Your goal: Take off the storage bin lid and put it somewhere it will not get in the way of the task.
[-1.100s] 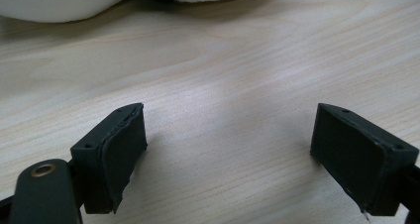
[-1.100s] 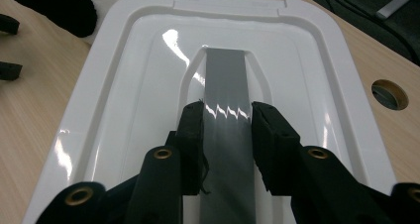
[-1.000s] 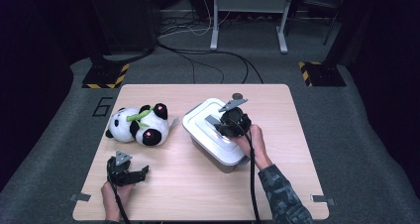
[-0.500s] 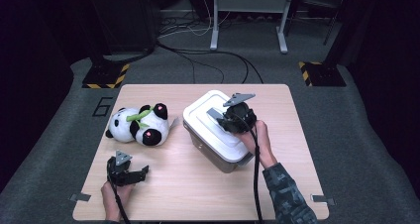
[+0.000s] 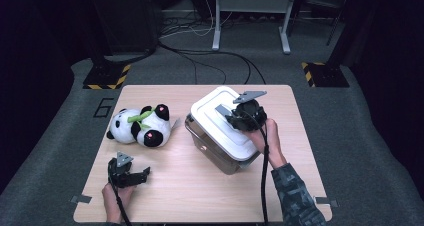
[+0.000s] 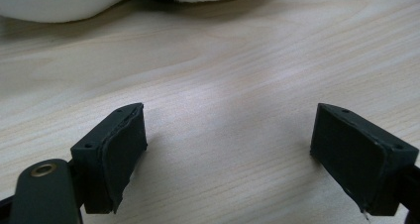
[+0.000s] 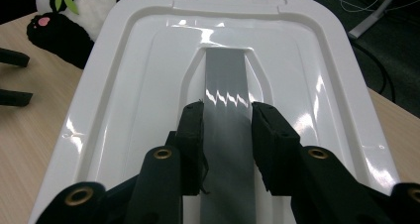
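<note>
Nearest me, at the near left of the worktop [image 5: 200, 196], I have the left gripper [image 5: 142, 174] resting low over bare wood with its jaws spread wide and nothing between them; I judge it is parked there to stay clear of the lift while sitting close to the toy for whatever comes after. Farther in and to the right, my right gripper [image 5: 227, 115] is clamped onto the grey handle strip [image 7: 225, 100] that runs down the middle of the white lid [image 5: 212, 106]. In the right gripper view both pads press that strip from either side, a central hold that should keep the load from swinging. The clear storage box [image 5: 212, 151] hangs tilted, so I take it the whole container is coming up by its lid. At the left, beyond my idle gripper, the plush panda [image 5: 140, 127] lies on its side, apart from the box. Count: one box, one lid, one panda, two grippers.
</note>
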Demonstrator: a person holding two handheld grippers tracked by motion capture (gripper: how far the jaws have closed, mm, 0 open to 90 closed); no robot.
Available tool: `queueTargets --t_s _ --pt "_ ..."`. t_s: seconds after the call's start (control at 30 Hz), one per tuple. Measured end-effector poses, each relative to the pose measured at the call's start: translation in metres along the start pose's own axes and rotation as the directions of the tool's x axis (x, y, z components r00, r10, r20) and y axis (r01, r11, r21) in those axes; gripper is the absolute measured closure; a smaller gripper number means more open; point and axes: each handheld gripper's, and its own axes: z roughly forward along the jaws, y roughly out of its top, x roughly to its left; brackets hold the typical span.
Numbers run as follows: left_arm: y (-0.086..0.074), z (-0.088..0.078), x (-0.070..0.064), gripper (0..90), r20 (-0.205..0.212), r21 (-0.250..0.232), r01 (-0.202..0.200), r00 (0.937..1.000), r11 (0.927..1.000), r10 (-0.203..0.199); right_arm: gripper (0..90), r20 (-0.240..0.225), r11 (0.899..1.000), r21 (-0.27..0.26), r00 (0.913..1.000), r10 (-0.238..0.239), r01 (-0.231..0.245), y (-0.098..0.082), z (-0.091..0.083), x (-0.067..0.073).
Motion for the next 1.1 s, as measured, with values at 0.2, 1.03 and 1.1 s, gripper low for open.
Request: queueTargets --t_s 0.2,1.03,1.1 --pt "0.0 0.0 0.0 13.6 -0.002 0.001 -0.002 1.0 1.0 0.002 66.4 0.014 1.0 -0.002 0.9998 0.017 -0.017 -0.003 -0.005 -0.006" --pt "0.0 0.0 0.0 13.6 -0.003 0.001 -0.001 1.0 1.0 0.001 66.4 0.155 0.987 0.008 0.975 0.16 -0.163 -0.032 -0.03 -0.063" --pt "0.0 0.0 0.0 13.6 -0.003 0.001 -0.001 1.0 1.0 0.001 66.4 0.164 0.984 0.005 0.9712 0.173 -0.176 -0.034 -0.031 -0.067"
